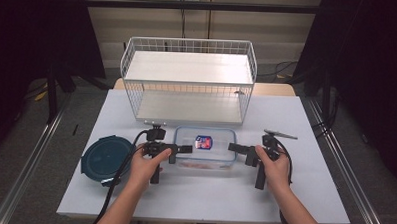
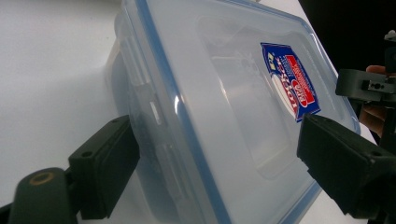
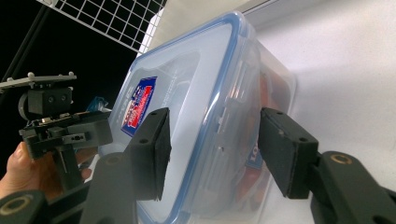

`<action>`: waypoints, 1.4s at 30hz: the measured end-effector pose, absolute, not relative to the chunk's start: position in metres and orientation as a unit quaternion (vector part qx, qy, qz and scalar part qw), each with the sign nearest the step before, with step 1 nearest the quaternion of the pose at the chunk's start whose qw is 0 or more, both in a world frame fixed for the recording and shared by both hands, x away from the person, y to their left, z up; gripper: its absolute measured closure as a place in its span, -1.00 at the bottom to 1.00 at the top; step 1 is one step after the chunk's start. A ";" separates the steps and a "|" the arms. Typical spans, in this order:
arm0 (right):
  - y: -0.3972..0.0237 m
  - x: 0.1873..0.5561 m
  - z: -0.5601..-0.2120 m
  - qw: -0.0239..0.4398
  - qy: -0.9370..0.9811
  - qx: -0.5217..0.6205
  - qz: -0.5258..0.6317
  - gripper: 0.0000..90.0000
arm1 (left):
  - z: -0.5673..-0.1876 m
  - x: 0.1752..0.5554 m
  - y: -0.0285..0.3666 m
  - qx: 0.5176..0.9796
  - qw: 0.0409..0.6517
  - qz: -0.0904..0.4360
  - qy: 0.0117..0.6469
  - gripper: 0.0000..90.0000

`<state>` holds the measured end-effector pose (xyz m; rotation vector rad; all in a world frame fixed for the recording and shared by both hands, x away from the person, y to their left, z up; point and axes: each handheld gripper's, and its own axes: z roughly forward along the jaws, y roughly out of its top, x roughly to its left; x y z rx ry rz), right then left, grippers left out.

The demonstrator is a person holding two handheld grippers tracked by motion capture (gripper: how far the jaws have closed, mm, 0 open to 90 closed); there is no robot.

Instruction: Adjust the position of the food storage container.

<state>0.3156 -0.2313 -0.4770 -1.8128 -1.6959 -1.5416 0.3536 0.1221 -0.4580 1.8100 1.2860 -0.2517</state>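
A clear lidded container (image 1: 205, 148) with a blue seal sits at mid-table, just in front of a white wire rack (image 1: 187, 81). It is flanked by the left gripper (image 1: 181, 150) and right gripper (image 1: 233, 148), each with jaws spread astride an end latch, nothing pinched. Unlatching or lifting seems intended; closing on the flaps is called for next. A dark teal lid (image 1: 106, 158) lies at the left, clear of the work.

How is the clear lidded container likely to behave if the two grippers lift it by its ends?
The container looks like stiff moulded plastic, so it should hold shape. Its glossy walls may slip against the jaws. Reddish contents inside probably add some weight and could shift if tilted.
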 end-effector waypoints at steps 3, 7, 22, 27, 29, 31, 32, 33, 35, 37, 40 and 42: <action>-0.232 0.315 -0.479 0.118 -0.568 -0.620 -0.528 0.01 | -0.458 0.354 0.125 0.718 0.441 -0.107 0.528 -0.60; -0.232 0.315 -0.481 0.133 -0.550 -0.632 -0.529 0.04 | -0.458 0.353 0.126 0.708 0.444 -0.108 0.539 -0.56; -0.234 0.311 -0.480 0.145 -0.512 -0.655 -0.537 0.18 | -0.459 0.343 0.139 0.611 0.488 -0.119 0.612 -0.06; -0.238 0.310 -0.478 0.146 -0.501 -0.654 -0.548 0.24 | -0.457 0.340 0.140 0.601 0.497 -0.122 0.614 0.02; -0.239 0.309 -0.477 0.141 -0.495 -0.653 -0.555 0.25 | -0.454 0.339 0.140 0.595 0.505 -0.121 0.613 0.08; -0.240 0.309 -0.476 0.137 -0.483 -0.655 -0.565 0.25 | -0.451 0.336 0.140 0.589 0.518 -0.121 0.608 0.11; -0.241 0.308 -0.475 0.137 -0.476 -0.656 -0.570 0.25 | -0.451 0.336 0.140 0.589 0.518 -0.121 0.608 0.12; -0.242 0.308 -0.474 0.138 -0.474 -0.655 -0.572 0.25 | -0.448 0.334 0.143 0.578 0.534 -0.123 0.605 0.16; -0.243 0.308 -0.472 0.145 -0.469 -0.650 -0.579 0.25 | -0.443 0.333 0.146 0.569 0.550 -0.122 0.599 0.20; -0.242 0.307 -0.471 0.145 -0.466 -0.645 -0.588 0.25 | -0.439 0.331 0.148 0.558 0.563 -0.114 0.599 0.22; -0.239 0.306 -0.467 0.148 -0.466 -0.639 -0.594 0.25 | -0.434 0.329 0.150 0.545 0.578 -0.108 0.598 0.24; -0.237 0.306 -0.464 0.148 -0.460 -0.636 -0.601 0.25 | -0.430 0.328 0.153 0.539 0.589 -0.109 0.592 0.25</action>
